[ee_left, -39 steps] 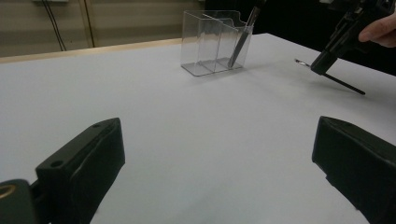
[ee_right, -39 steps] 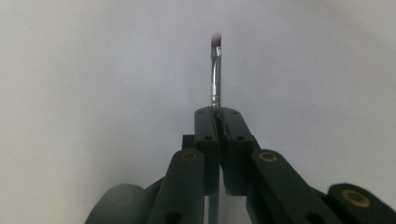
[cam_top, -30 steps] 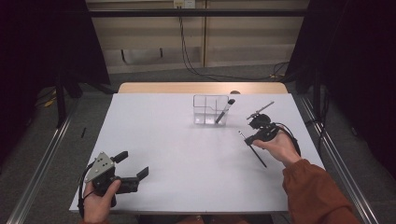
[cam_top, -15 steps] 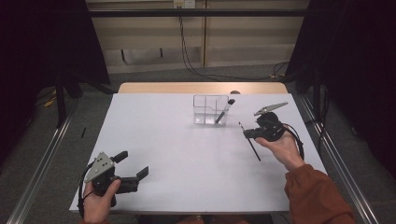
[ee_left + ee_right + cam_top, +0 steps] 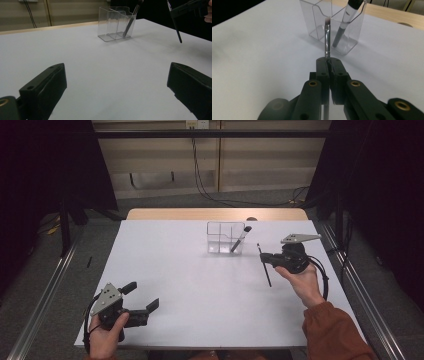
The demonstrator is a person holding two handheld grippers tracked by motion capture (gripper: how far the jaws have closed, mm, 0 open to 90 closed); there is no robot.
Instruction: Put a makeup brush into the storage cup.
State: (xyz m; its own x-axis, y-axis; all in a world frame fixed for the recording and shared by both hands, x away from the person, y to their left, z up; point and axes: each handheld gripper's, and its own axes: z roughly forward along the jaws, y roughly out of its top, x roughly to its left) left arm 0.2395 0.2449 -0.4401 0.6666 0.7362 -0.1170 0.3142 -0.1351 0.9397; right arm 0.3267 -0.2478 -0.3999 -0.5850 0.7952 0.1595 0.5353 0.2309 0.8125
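A clear plastic organizer (image 5: 220, 239) stands at the far middle of the white table (image 5: 200, 285), with a thick black-handled brush (image 5: 241, 239) leaning in its right compartment. My right gripper (image 5: 264, 258) is to the right of it, shut on a thin dark brush (image 5: 266, 272) that hangs off the table. In the right gripper view the shut jaws (image 5: 329, 62) clamp the thin brush (image 5: 327, 40), whose bristle tip points at the organizer (image 5: 317, 22) and the thick brush (image 5: 343, 25). My left gripper (image 5: 141, 295) rests open and empty near the front left corner.
The left gripper view has the organizer (image 5: 113, 25) far ahead and the thin brush (image 5: 176, 25) hanging from the right gripper (image 5: 192, 8). A wooden strip (image 5: 215, 214) borders the table's far edge. Metal rails (image 5: 45, 295) run along both sides.
My right gripper has risen with the thin brush and swung it toward the organizer; the brush hangs steeper. The left gripper has not moved.
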